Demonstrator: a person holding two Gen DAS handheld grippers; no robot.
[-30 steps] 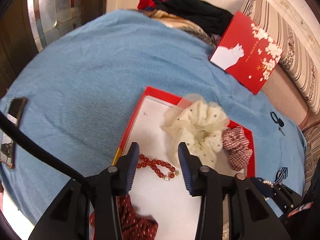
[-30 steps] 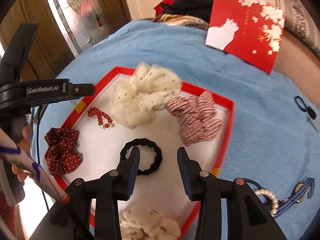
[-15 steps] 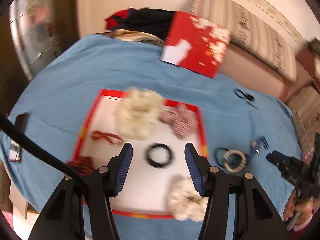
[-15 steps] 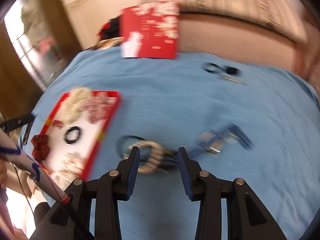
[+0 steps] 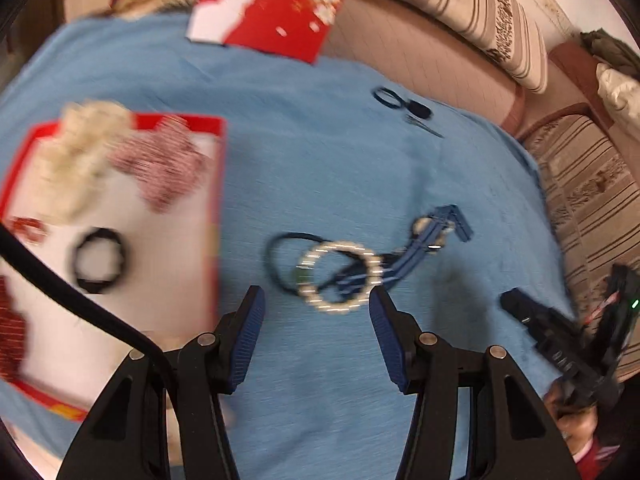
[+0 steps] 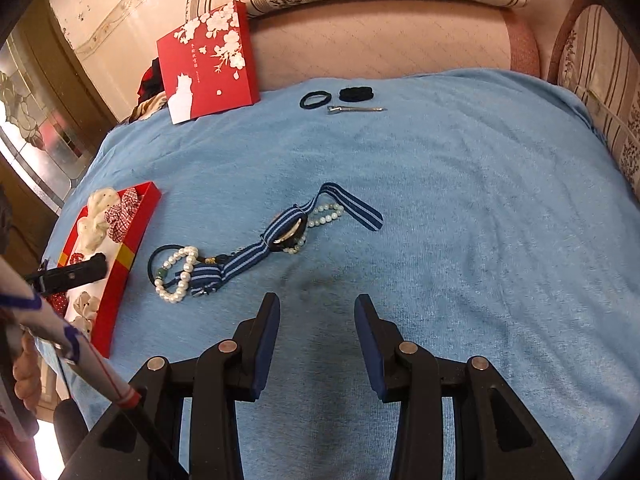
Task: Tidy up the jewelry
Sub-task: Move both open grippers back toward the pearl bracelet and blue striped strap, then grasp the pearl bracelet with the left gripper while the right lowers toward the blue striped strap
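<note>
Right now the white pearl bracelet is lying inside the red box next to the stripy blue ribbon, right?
Not quite. The white pearl bracelet lies on the blue blanket, outside the red box, as the right wrist view shows. It does lie next to the stripy blue ribbon.

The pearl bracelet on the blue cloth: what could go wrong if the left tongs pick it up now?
1. The pearl bracelet lies tangled with a black hair tie and a striped ribbon, so the open left tongs may lift all three together.
2. A second bead bracelet lies under the same ribbon and may be dragged along.
3. The left view is blurred, so the aim may be off.
</note>
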